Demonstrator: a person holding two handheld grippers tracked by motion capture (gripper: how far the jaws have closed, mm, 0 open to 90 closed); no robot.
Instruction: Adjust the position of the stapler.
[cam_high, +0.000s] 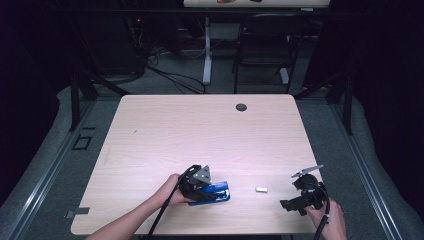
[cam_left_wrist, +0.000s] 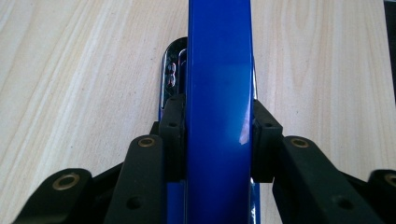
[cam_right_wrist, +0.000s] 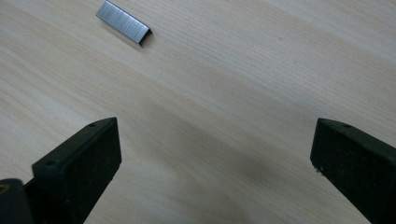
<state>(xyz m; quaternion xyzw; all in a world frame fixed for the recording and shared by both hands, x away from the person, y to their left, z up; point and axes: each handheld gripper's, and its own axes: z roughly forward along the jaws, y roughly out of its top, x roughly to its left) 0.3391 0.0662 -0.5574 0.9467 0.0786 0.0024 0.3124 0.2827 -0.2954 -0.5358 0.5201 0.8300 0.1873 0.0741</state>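
Two grippers work a pale wooden table (cam_high: 200, 125) in the high view: the left gripper (cam_high: 212, 189) clamps a glossy blue stapler (cam_high: 220, 192) near the front edge. Its own view shows black pads (cam_left_wrist: 172, 126) pressing the stapler's sides. The right gripper (cam_right_wrist: 212, 158), jaws spread wide and empty, looks at a silver staple strip (cam_right_wrist: 123, 22) lying apart on the wood.

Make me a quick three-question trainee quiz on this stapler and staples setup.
1. True or false: the left gripper is shut on the blue stapler.
2. What lies on the table between the two grippers: A) strip of staples B) a pen C) a coin?
3. How do the right gripper jaws stand?

Key: 1 true. 2 A. 3 open, with nothing between them.
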